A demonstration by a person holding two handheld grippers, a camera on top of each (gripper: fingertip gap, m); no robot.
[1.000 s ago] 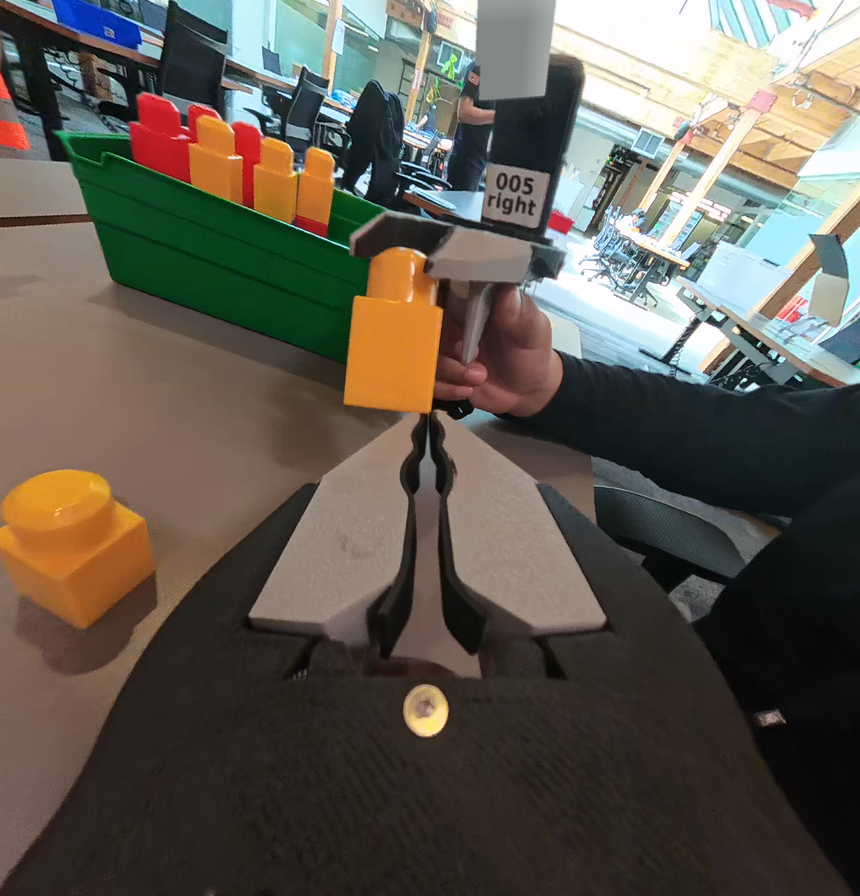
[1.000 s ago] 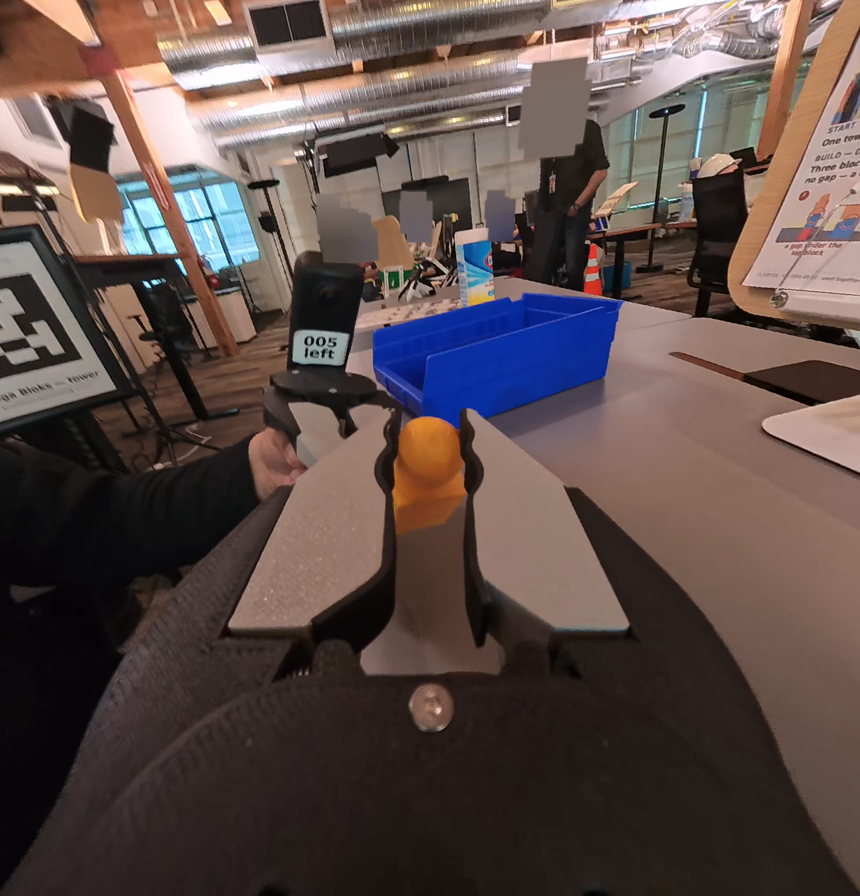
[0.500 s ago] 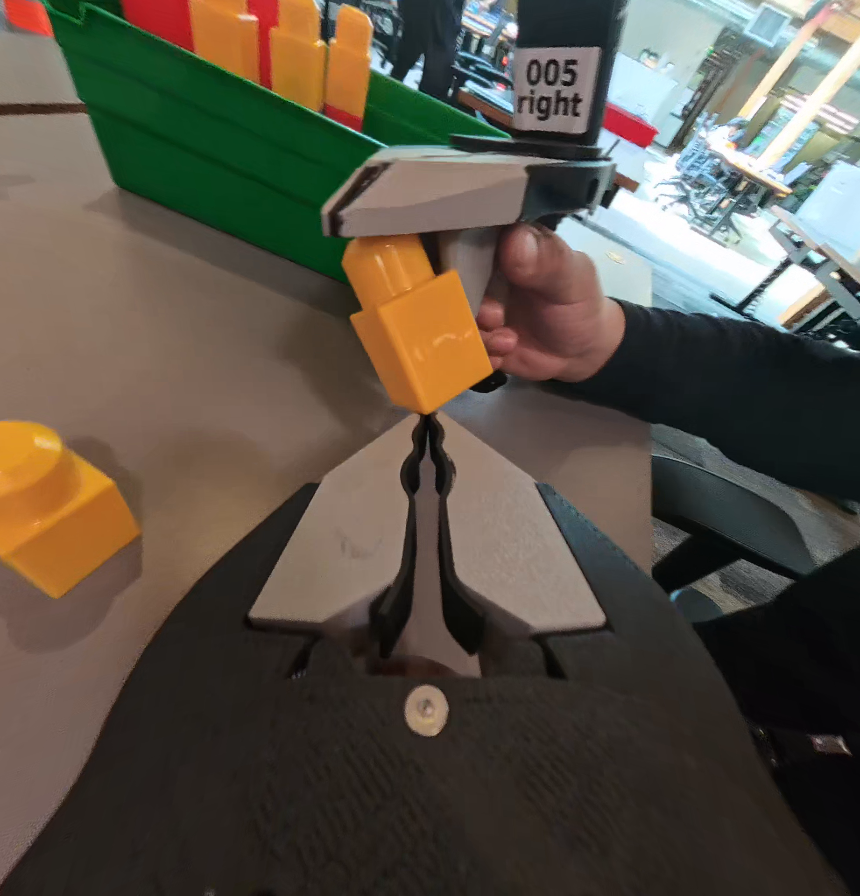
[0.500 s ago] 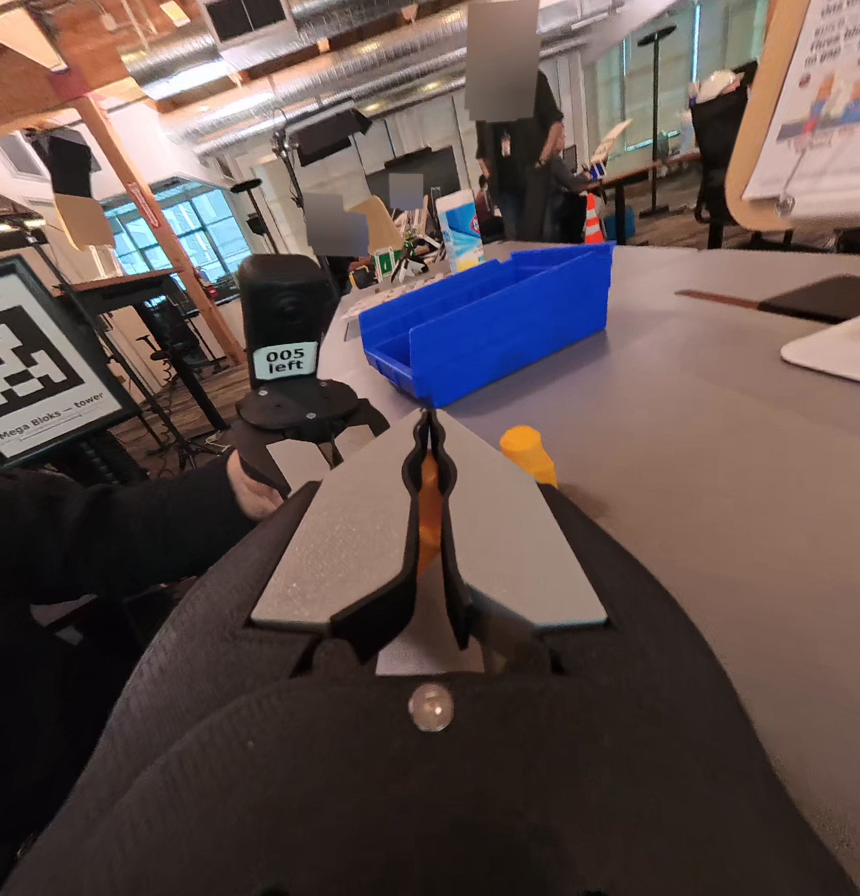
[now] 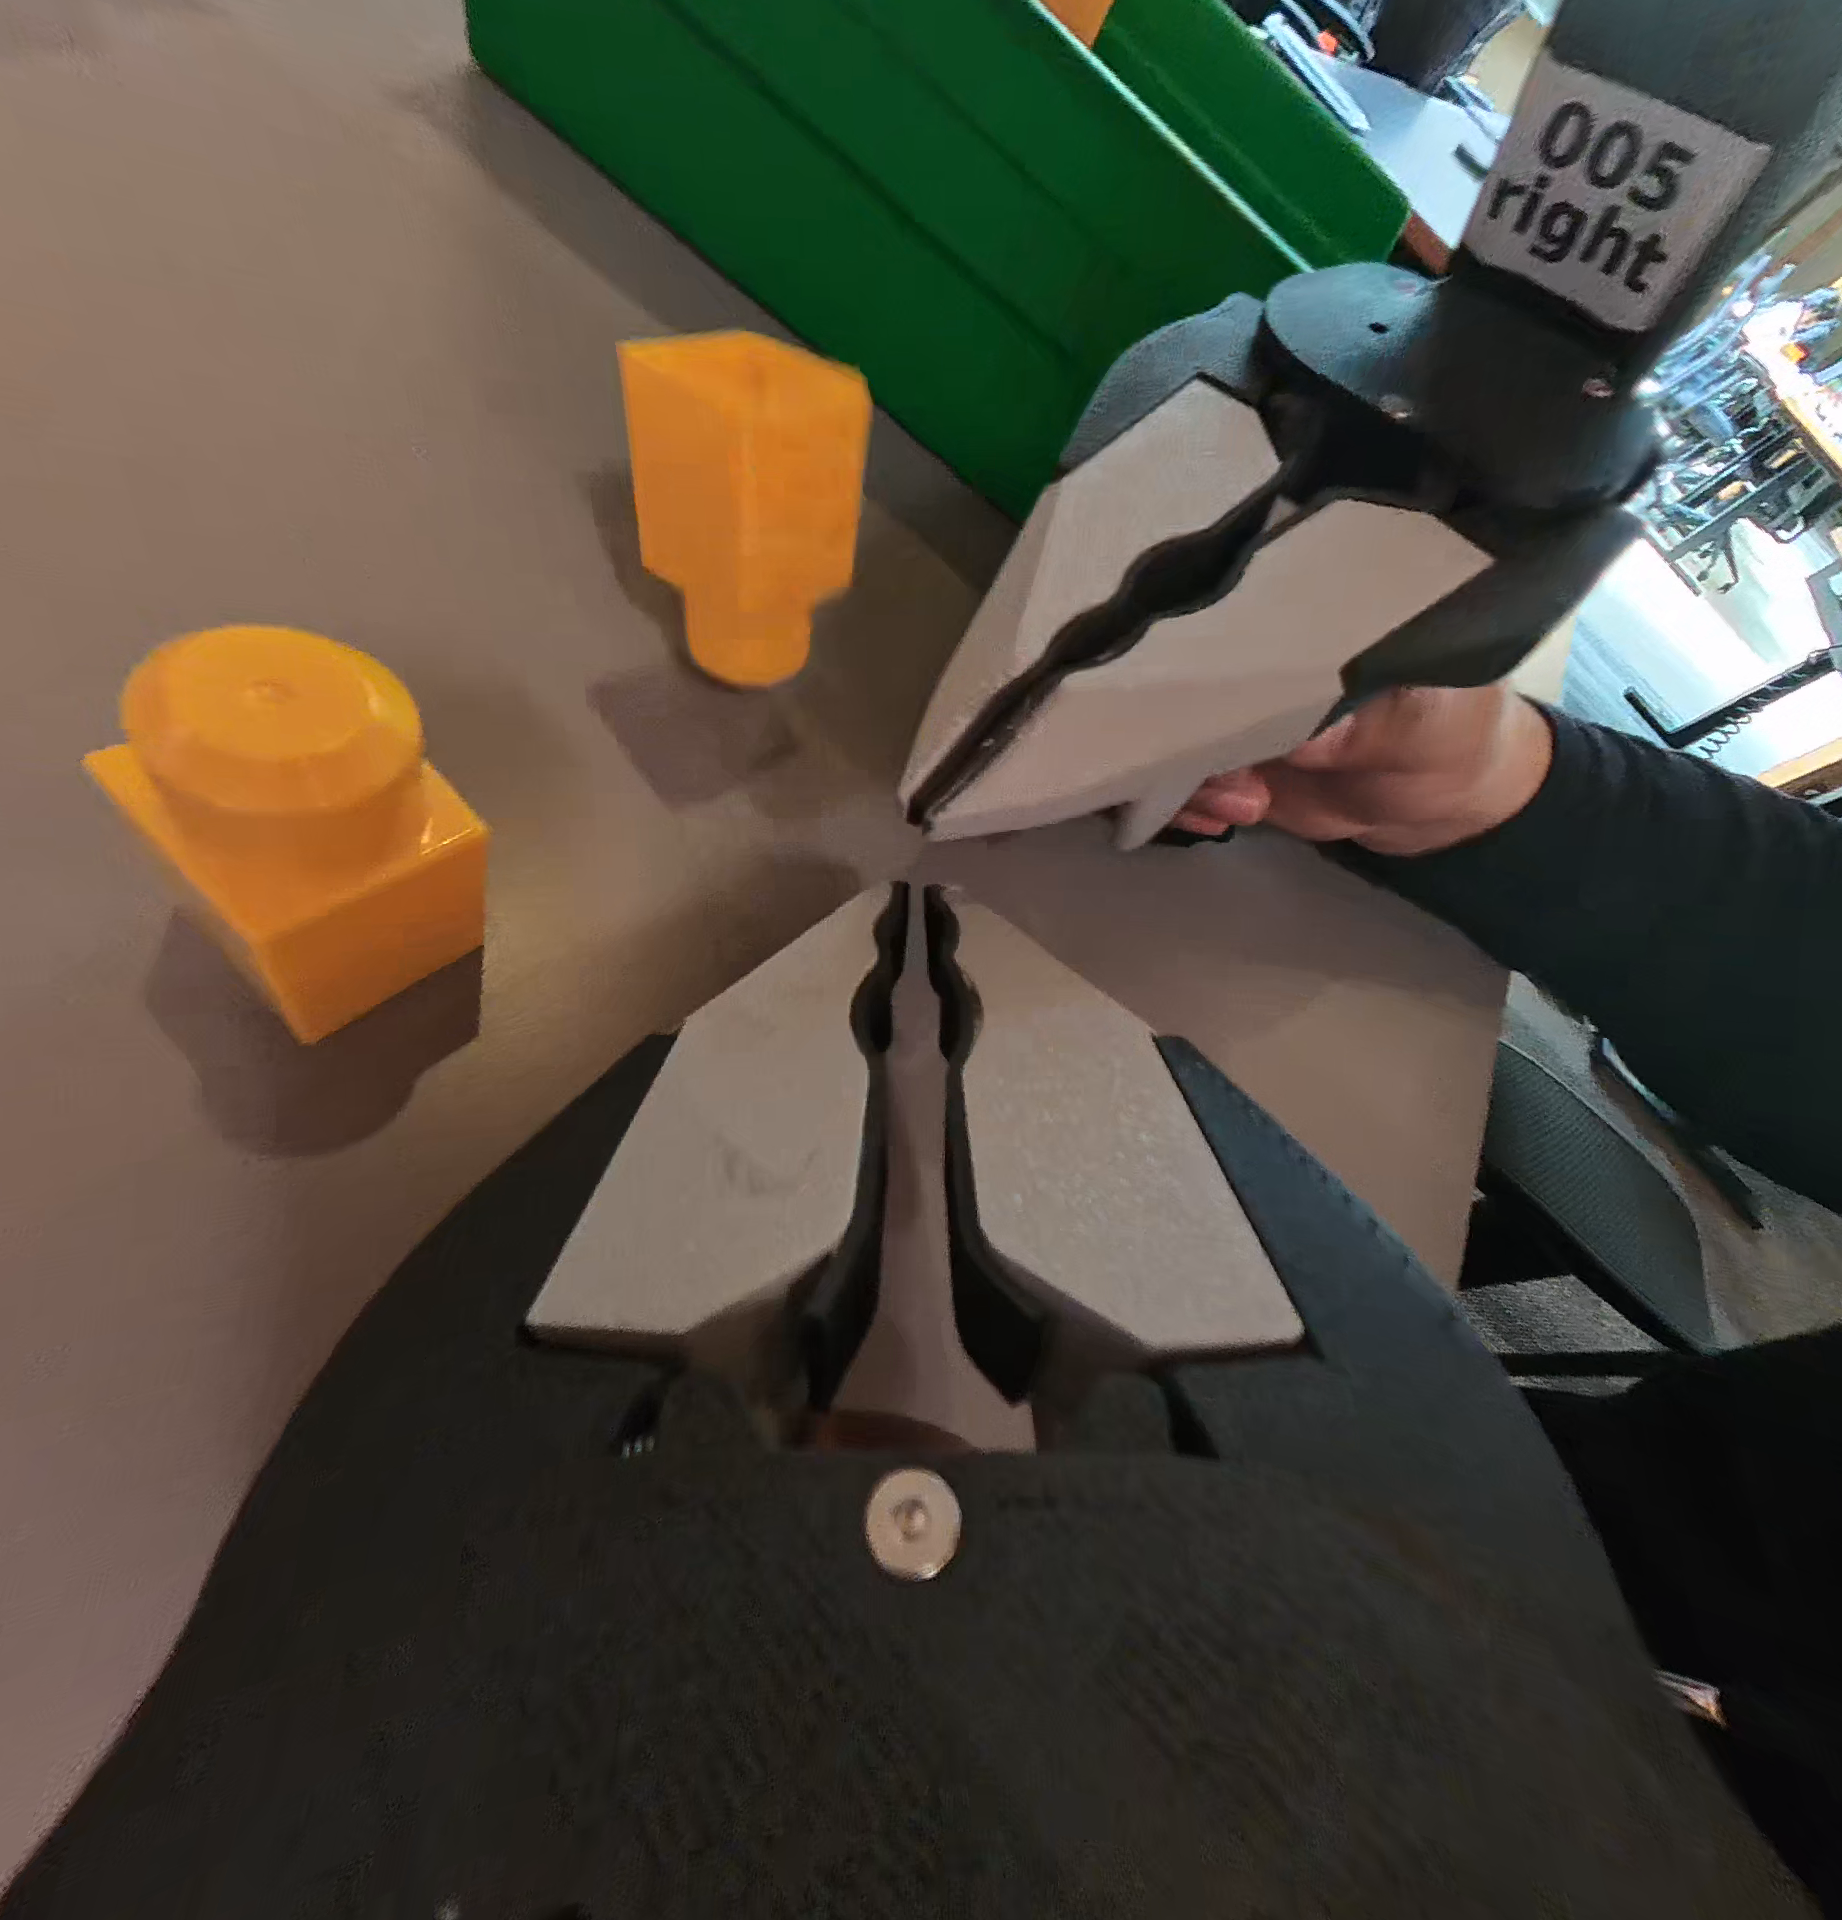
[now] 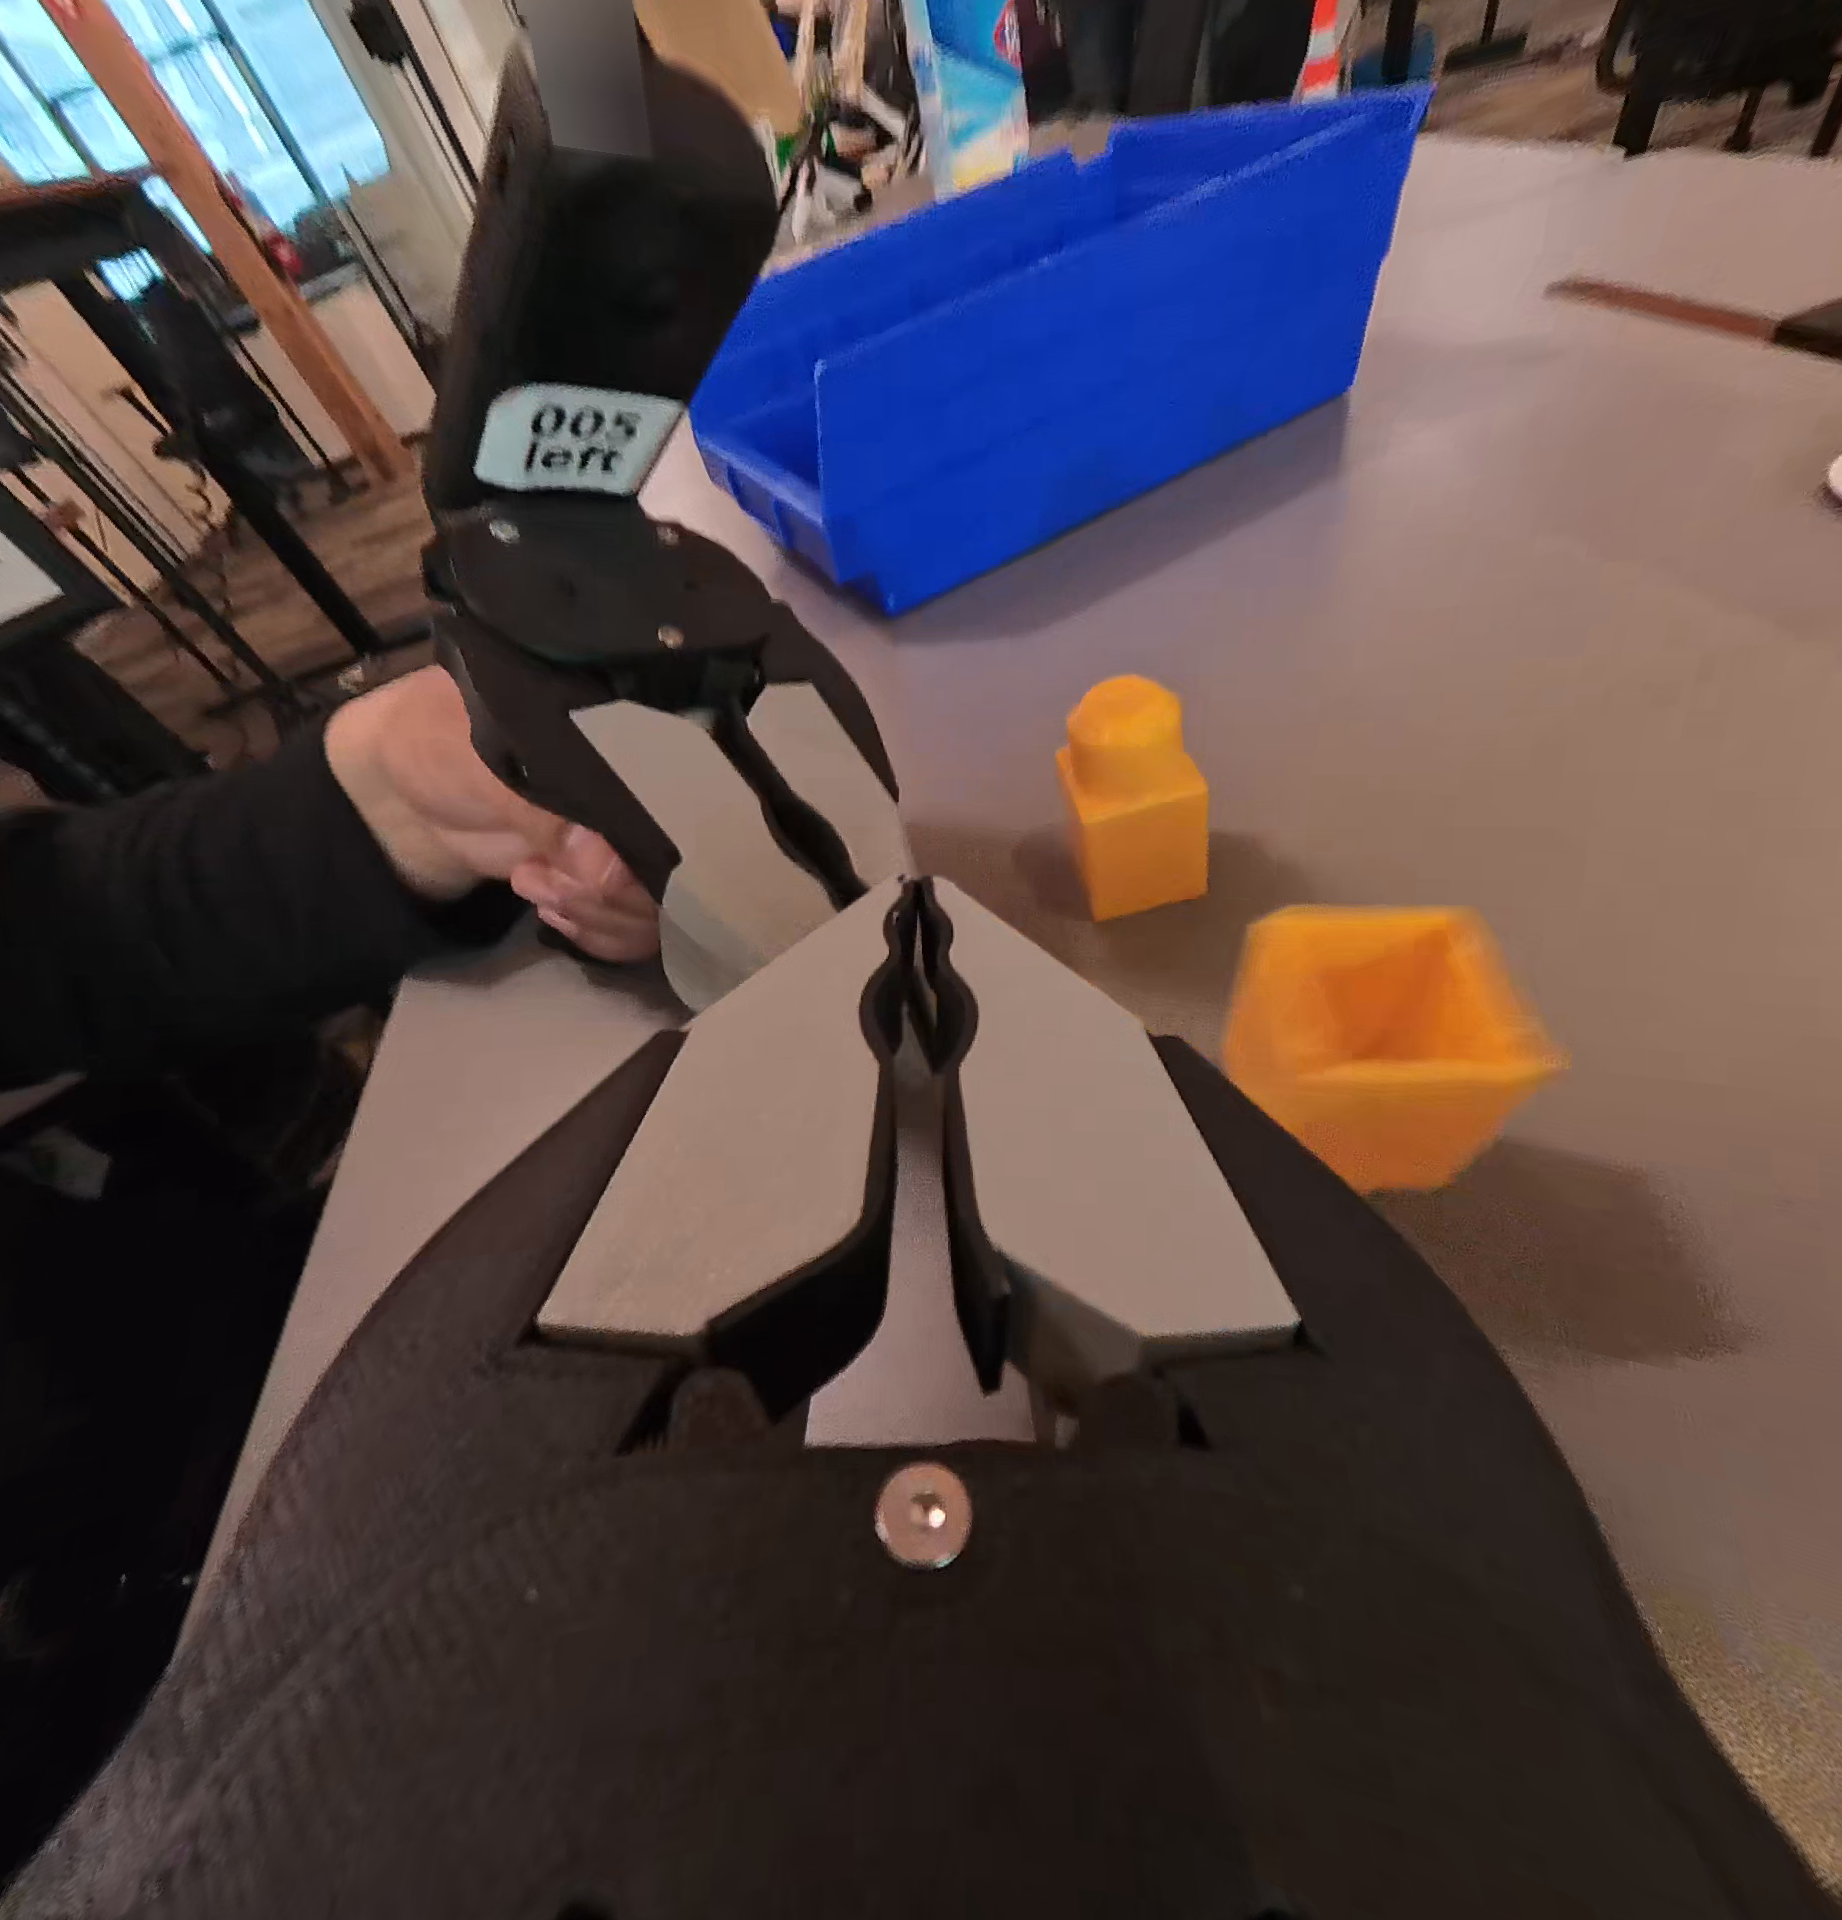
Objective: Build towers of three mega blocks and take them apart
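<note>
Inspector A: Left gripper (image 5: 912, 891): jaws closed to a thin slit, nothing between them. Right gripper (image 5: 922, 821): the same, pressed together and empty. The two tips point at each other, nearly touching, low over the table (image 5: 221, 312).

Inspector B: Confirmed from the right wrist view. Right gripper (image 6: 915, 888) is closed on nothing; left gripper (image 6: 875, 883) meets it tip to tip. A hand (image 6: 449, 800) in a black sleeve grips the left handle.

Inspector A: Blocks?

Inspector B: Two orange ones, both free on the table, apart from each other. The upright block (image 5: 293, 821) sits stud up, to the left of the left gripper. The inverted block (image 5: 745, 499) is stud down, open base up, blurred, nearer the green bin (image 5: 896, 187).

Inspector A: Whether the inverted block rests fully on the table I cannot tell. In the right wrist view its hollow (image 6: 1384, 1049) faces the camera, just right of the fingers; the upright block (image 6: 1135, 800) stands beyond it. A blue bin (image 6: 1052, 343) sits farther back.
</note>
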